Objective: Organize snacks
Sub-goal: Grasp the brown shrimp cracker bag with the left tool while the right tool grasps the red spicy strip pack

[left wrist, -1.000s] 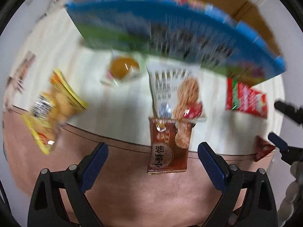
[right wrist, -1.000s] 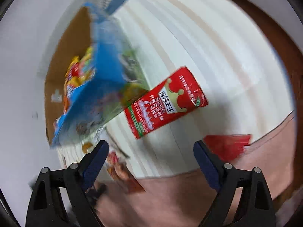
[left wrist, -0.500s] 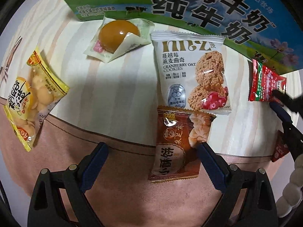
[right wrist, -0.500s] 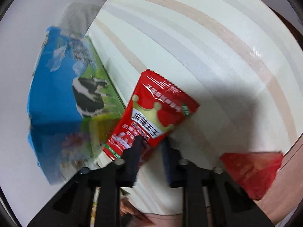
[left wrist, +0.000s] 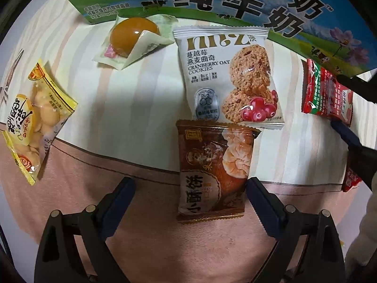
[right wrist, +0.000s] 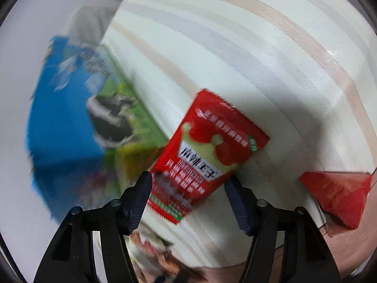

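Snack packets lie scattered on a striped surface (left wrist: 141,89) in front of a blue milk carton (left wrist: 235,2) that spans the top of the left wrist frame. Left gripper (left wrist: 189,199): points straight down, jaws wide apart and gripping nothing; the brown packet (left wrist: 212,172) lies at lower centre between its fingers. Above it sits the cranberry oat cookie packet (left wrist: 226,77). A wrapped orange sweet (left wrist: 134,40) lies at upper centre, a yellow packet (left wrist: 35,120) at left. Right gripper (right wrist: 188,191): jaws opening, with the lower end of the red packet (right wrist: 207,158) between them at centre of the right wrist frame; pad contact cannot be confirmed. A second red wrapper (right wrist: 339,198) lies at right of that frame.
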A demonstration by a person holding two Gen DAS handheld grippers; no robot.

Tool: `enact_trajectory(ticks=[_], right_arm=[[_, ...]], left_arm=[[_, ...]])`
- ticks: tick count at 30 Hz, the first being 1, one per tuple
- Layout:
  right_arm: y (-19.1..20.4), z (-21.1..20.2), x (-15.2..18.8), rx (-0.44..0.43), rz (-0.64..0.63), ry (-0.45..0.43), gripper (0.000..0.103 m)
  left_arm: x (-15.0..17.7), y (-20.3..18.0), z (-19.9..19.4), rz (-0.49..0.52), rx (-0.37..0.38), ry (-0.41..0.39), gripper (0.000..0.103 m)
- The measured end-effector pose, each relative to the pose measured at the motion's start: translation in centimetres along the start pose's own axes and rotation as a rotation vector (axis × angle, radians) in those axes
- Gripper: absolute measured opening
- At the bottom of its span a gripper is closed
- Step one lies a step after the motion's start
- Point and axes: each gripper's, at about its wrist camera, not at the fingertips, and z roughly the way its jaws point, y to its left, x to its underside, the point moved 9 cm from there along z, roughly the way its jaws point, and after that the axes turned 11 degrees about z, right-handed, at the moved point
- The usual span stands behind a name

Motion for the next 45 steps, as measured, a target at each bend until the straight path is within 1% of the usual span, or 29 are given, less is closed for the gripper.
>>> enact_trajectory(ticks=[1, 2, 3, 4, 5, 7, 10, 12, 14, 15, 16, 18, 19, 20, 22, 23, 24, 25, 26, 27, 29, 31, 34, 37, 39, 42, 43, 44, 45], right_arm=[[-0.4, 0.0, -0.2, 0.023, 0.020, -0.022, 0.041], [-0.6, -0.1, -0.3, 0.029, 0.024, -0.034, 0.033], [-0.6, -0.2, -0.2, 0.022, 0.017, -0.035, 0.029], [-0.6, -0.3, -0.1, 0.021, -0.015, -0.030, 0.021], [-0.6, -0.5, 0.1, 0.019, -0.053, -0.022, 0.017], [-0.6, -1.0, 0.4, 0.007, -0.130, 0.010, 0.015], [-1.0, -2.3, 1.2, 0.030, -0.266, 0.053, 0.013], [-1.3, -3.0, 1.8, 0.078, -0.359, 0.073, 0.013], [-1.9, -3.1, 3.2, 0.151, -0.496, 0.137, 0.013], [-2.5, -3.3, 4.0, 0.191, -0.555, 0.151, 0.013], [-2.4, -3.3, 4.3, 0.235, -0.614, 0.148, 0.015], [-2.4, -3.3, 3.9, 0.288, -0.645, 0.121, 0.025], [-2.3, -3.1, 3.9, 0.284, -0.617, 0.119, 0.038], [-2.0, -2.9, 4.0, 0.265, -0.575, 0.126, 0.055], [-2.1, -2.3, 4.1, 0.241, -0.460, 0.130, 0.069], [-2.3, -1.9, 3.3, 0.259, -0.423, 0.120, 0.070], [-2.7, -1.7, 3.2, 0.287, -0.397, 0.109, 0.070], [-2.8, -1.2, 3.2, 0.325, -0.392, 0.085, 0.072], [-2.6, -0.8, 3.4, 0.351, -0.408, 0.063, 0.072], [-2.3, -0.3, 3.6, 0.378, -0.437, 0.043, 0.072], [-1.7, 0.6, 4.4, 0.435, -0.540, 0.017, 0.069], [-1.2, 1.0, 5.5, 0.457, -0.661, 0.015, 0.064], [-1.3, 1.0, 7.7, 0.476, -0.818, 0.058, 0.061], [-2.1, 1.3, 10.4, 0.499, -0.938, 0.109, 0.060], [-3.1, 1.3, 12.0, 0.519, -0.999, 0.142, 0.060], [-5.1, 1.6, 14.4, 0.546, -1.074, 0.224, 0.061], [-5.5, 1.6, 14.9, 0.547, -1.073, 0.246, 0.063], [-5.7, 1.5, 15.1, 0.532, -1.053, 0.257, 0.071], [-5.7, 1.3, 15.2, 0.506, -1.019, 0.268, 0.076]], left_arm=[[0.0, -0.1, 0.1, 0.001, -0.003, 0.002, 0.097], [0.0, -0.2, 0.1, 0.002, -0.004, 0.003, 0.097], [0.0, -0.4, 0.1, -0.001, -0.001, 0.002, 0.097], [0.0, -0.5, 0.1, -0.003, 0.001, 0.004, 0.097], [0.1, -0.6, 0.1, -0.006, 0.005, 0.003, 0.097], [0.3, -0.2, 0.4, -0.012, 0.014, 0.006, 0.097], [0.6, -0.1, 0.4, -0.021, 0.026, 0.006, 0.097], [0.7, 0.4, 0.3, -0.024, 0.032, 0.005, 0.097], [0.7, 0.6, 0.5, -0.021, 0.037, 0.007, 0.097], [0.6, 1.3, 0.3, -0.018, 0.039, 0.011, 0.097], [0.7, 1.2, 0.4, -0.015, 0.045, 0.014, 0.097], [0.3, 0.9, 0.7, -0.013, 0.053, 0.019, 0.097], [0.0, 0.7, 0.7, -0.012, 0.059, 0.021, 0.097], [-0.3, 0.5, 0.8, -0.013, 0.069, 0.020, 0.097], [-1.0, 0.0, 0.9, -0.012, 0.076, 0.016, 0.097], [-1.4, -0.1, 1.0, -0.008, 0.077, 0.011, 0.097], [-1.8, -0.3, 1.0, -0.005, 0.083, 0.006, 0.096], [-2.1, -0.4, 0.9, -0.003, 0.089, -0.009, 0.092], [-2.3, -0.3, 0.9, -0.001, 0.085, -0.016, 0.083], [-2.4, -0.2, 0.8, 0.003, 0.078, -0.020, 0.078], [-2.4, 0.1, 0.7, 0.016, 0.074, -0.025, 0.063], [-2.1, 0.7, 0.5, 0.034, 0.069, -0.027, 0.056], [-0.7, 1.9, 0.8, 0.045, 0.077, -0.013, 0.055], [0.8, 2.4, 0.9, 0.072, 0.073, 0.004, 0.056], [2.1, 2.6, 1.1, 0.097, 0.070, 0.023, 0.056], [3.4, 2.7, 1.5, 0.111, 0.082, 0.047, 0.056], [3.8, 2.7, 1.8, 0.116, 0.089, 0.057, 0.056], [3.9, 2.7, 2.1, 0.115, 0.096, 0.062, 0.060], [3.9, 2.8, 2.5, 0.105, 0.107, 0.071, 0.063]])
